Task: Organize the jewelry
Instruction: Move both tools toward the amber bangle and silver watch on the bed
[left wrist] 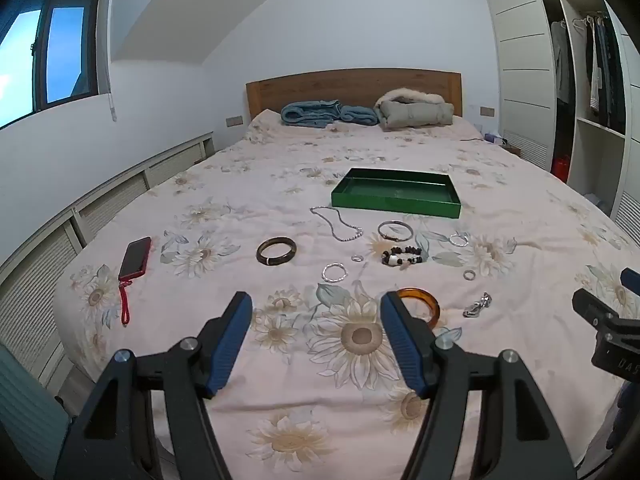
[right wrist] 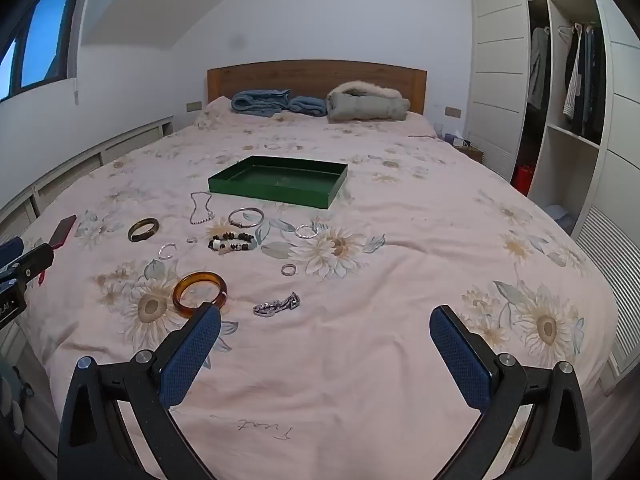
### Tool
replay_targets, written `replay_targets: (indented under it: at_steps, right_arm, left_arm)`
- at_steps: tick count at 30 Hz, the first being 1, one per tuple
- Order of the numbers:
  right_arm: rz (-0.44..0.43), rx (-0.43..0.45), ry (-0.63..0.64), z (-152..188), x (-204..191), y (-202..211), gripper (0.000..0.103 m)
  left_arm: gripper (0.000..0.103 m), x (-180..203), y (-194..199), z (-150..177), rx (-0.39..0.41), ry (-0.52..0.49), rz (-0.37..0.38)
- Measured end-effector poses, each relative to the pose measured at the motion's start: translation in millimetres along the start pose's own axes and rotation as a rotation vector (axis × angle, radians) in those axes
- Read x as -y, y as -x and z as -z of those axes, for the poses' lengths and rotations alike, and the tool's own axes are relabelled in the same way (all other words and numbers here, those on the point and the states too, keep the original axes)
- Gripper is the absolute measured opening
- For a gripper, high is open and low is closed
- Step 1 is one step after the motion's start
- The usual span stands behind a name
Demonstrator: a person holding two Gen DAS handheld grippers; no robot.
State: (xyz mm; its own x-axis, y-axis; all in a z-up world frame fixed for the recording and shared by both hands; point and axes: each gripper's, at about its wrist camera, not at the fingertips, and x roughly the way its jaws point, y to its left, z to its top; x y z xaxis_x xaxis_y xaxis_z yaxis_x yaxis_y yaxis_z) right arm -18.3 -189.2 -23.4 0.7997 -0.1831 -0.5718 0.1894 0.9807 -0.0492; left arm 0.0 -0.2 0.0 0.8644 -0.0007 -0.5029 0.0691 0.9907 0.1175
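Observation:
Jewelry lies spread on a floral bedspread in front of an empty green tray point(left wrist: 396, 200) point(right wrist: 276, 190). There is an amber bangle point(left wrist: 428, 304) point(right wrist: 199, 294), a dark brown bangle point(left wrist: 276, 251) point(right wrist: 143, 229), a pearl necklace point(left wrist: 336, 224) point(right wrist: 201, 208), a bead bracelet point(left wrist: 402, 256) point(right wrist: 232, 241), thin silver bangles point(left wrist: 395, 230) point(right wrist: 246, 216), small rings point(left wrist: 469, 275) point(right wrist: 288, 269) and a silver chain piece point(left wrist: 477, 306) point(right wrist: 277, 305). My left gripper point(left wrist: 316, 304) is open and empty above the near bed, its right finger just before the amber bangle. My right gripper point(right wrist: 326, 316) is open and empty, right of the amber bangle.
A red phone point(left wrist: 135, 258) with a strap lies at the left of the bed. Folded blue blankets point(left wrist: 328, 113) and a grey coat point(left wrist: 416, 112) sit by the headboard. An open wardrobe point(right wrist: 568, 80) stands at the right, low cabinets along the left wall.

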Motion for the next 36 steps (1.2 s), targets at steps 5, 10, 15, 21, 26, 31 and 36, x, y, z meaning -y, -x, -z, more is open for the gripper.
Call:
replay_targets:
  at_steps: [5, 10, 15, 21, 26, 31, 36]
  right_arm:
    - [-0.003, 0.001, -0.007, -2.1, 1.7, -2.1, 0.103]
    - [0.011, 0.009, -0.003, 2.2, -0.1, -4.7, 0.103]
    - [0.037, 0.024, -0.023, 0.9, 1.0, -2.6, 0.103]
    - [0.045, 0.02, -0.029, -0.7, 4.9, -4.3, 0.103]
    - [0.057, 0.025, -0.028, -1.5, 7.4, -2.0, 0.103]
    - [0.052, 0.021, -0.034, -1.2, 12.8, -1.7, 0.103]
    - [0.043, 0.013, -0.044, -2.9, 12.4, -7.4, 0.103]
  left_arm:
    - [0.065, 5.1, 0.2, 1.1, -0.01, -0.004, 0.012]
    - [0.065, 4.3, -8.2, 4.9, -0.018, 0.016, 0.028]
    - [0.065, -0.8, -13.4, 5.8, -0.021, 0.037, 0.035]
    - [0.065, 6.5, -18.0, 8.5, -0.024, 0.032, 0.032]
    - [0.065, 5.3, -20.6, 7.6, -0.026, 0.021, 0.028]
    - [0.065, 7.4, -27.9, 5.7, -0.058, 0.027, 0.057]
    - [0.065, 6.6, -32.8, 3.5, -0.069, 0.049, 0.088]
